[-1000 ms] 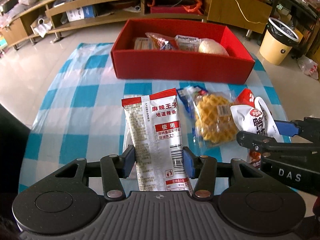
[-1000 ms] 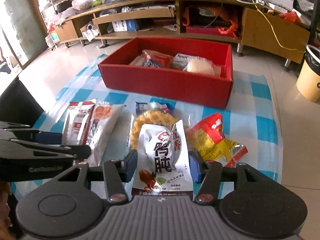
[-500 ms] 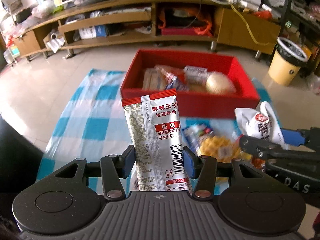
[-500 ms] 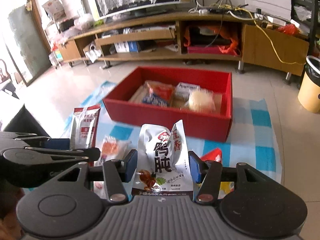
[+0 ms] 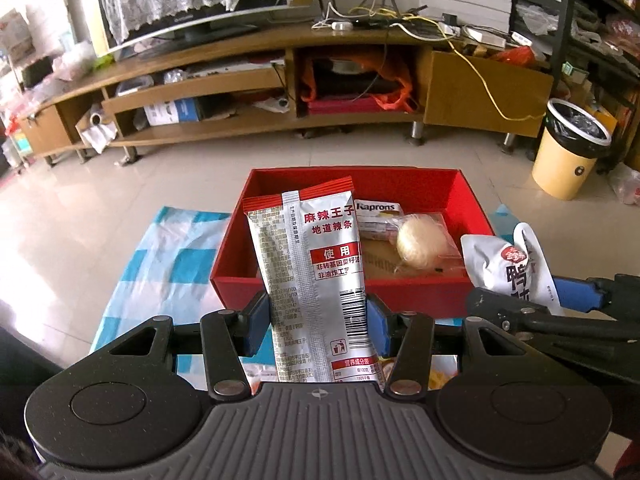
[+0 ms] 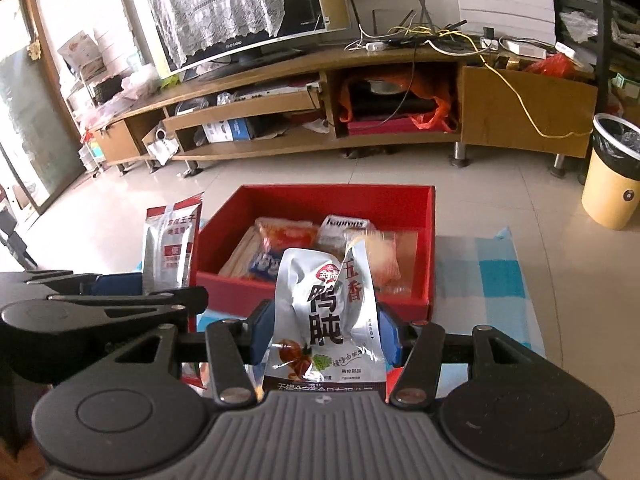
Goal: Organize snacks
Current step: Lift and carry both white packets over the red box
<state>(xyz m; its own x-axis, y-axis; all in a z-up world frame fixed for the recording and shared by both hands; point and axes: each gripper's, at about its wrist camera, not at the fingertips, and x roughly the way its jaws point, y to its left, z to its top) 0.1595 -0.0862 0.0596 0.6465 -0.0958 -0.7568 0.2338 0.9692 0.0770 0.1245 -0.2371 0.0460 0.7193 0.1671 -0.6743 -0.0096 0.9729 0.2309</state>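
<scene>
The left gripper (image 5: 316, 320) holds a tall silver snack packet with a red top (image 5: 312, 280), squeezed between its two blue pads (image 5: 256, 320). The packet stands upright in front of the red box (image 5: 472, 200). The right gripper (image 6: 324, 332) holds a puffy silver pouch with big black letters (image 6: 324, 312), pinched on both sides. That pouch also shows at the right edge of the left camera's view, just beside the box.

The red box sits on a blue and white checked cloth (image 5: 172, 256) on the tiled floor. Inside it lie a round pale bun in clear wrap (image 5: 420, 244), a white Kaprons packet (image 5: 376, 208) and an orange-red packet (image 6: 288, 236). A yellow bin with a black bag (image 5: 568, 152) stands off to the right
</scene>
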